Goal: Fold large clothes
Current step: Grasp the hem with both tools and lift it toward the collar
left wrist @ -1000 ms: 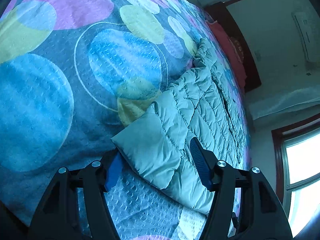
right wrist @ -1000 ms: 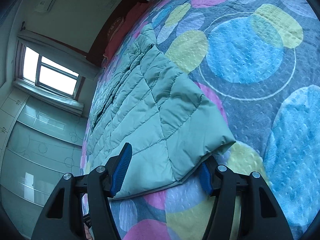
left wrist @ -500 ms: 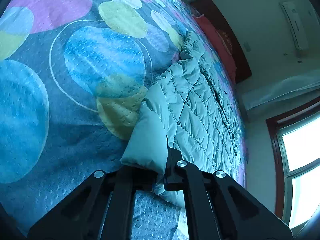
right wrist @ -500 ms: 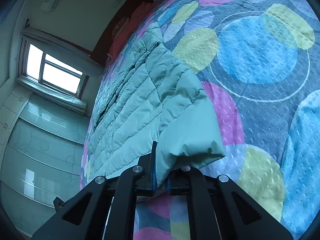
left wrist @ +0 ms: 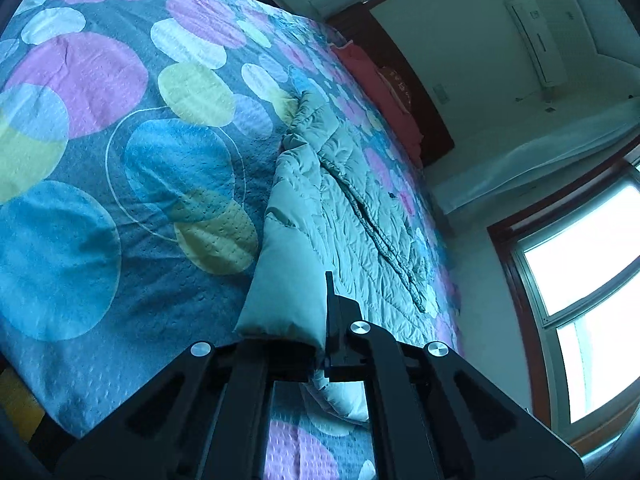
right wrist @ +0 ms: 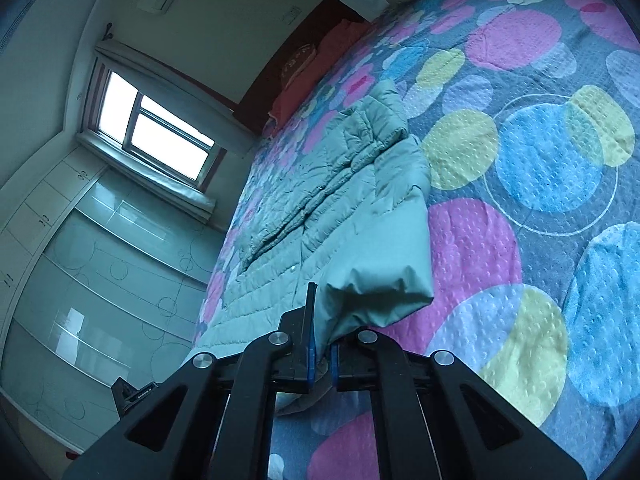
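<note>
A pale green quilted down jacket [left wrist: 352, 208] lies spread along a bed, its zip running down the middle. It also shows in the right wrist view [right wrist: 340, 200]. My left gripper [left wrist: 320, 340] is shut on one near hem corner of the jacket and holds it lifted off the bedspread. My right gripper [right wrist: 322, 344] is shut on the other near hem corner, also lifted. The rest of the jacket rests flat on the bed.
The bedspread [left wrist: 120, 160] is dark blue with large coloured circles and shows in the right wrist view [right wrist: 540, 200] too. A red pillow [left wrist: 384, 92] lies at the headboard. A window [right wrist: 156, 128] and glass wardrobe doors [right wrist: 100, 280] stand beyond the bed.
Both grippers were open around the jacket's hem corners one second ago. They shut on the corners and have since lifted them up off the bed.
</note>
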A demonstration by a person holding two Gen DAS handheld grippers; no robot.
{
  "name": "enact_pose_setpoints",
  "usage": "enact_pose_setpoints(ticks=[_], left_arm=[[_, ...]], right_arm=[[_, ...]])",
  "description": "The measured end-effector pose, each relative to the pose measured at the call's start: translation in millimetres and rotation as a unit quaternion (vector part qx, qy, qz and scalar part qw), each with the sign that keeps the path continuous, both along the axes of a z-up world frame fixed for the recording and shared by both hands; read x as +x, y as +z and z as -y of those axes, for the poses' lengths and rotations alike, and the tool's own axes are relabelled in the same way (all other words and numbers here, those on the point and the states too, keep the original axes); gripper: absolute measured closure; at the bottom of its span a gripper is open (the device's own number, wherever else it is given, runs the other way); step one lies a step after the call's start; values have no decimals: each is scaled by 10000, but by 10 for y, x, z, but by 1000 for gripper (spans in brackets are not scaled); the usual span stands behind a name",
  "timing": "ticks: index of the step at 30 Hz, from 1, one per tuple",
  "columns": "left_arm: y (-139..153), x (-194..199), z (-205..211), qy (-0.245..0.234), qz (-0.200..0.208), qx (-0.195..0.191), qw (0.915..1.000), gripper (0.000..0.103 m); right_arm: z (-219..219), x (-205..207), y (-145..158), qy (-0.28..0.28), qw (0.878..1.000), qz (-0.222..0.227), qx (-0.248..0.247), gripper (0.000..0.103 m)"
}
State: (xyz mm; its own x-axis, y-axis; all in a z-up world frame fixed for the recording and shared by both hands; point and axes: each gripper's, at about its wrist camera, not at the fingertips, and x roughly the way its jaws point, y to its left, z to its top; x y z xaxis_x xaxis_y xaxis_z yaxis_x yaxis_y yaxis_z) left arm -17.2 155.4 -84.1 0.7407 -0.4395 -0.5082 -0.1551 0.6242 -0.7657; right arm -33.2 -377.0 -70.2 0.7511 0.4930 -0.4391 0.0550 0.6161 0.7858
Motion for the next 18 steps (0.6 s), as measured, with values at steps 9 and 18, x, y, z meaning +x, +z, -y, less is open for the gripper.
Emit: enact_pose_setpoints(ticks=[9, 18], left_arm=[[505, 2, -108, 20, 609, -47, 9981, 102], [967, 934, 20, -122, 1135, 224, 9932, 102]], right_arm=[[-123, 61, 373, 234, 9983, 539, -9, 99], [4, 898, 772, 113, 9952, 962, -154, 99]])
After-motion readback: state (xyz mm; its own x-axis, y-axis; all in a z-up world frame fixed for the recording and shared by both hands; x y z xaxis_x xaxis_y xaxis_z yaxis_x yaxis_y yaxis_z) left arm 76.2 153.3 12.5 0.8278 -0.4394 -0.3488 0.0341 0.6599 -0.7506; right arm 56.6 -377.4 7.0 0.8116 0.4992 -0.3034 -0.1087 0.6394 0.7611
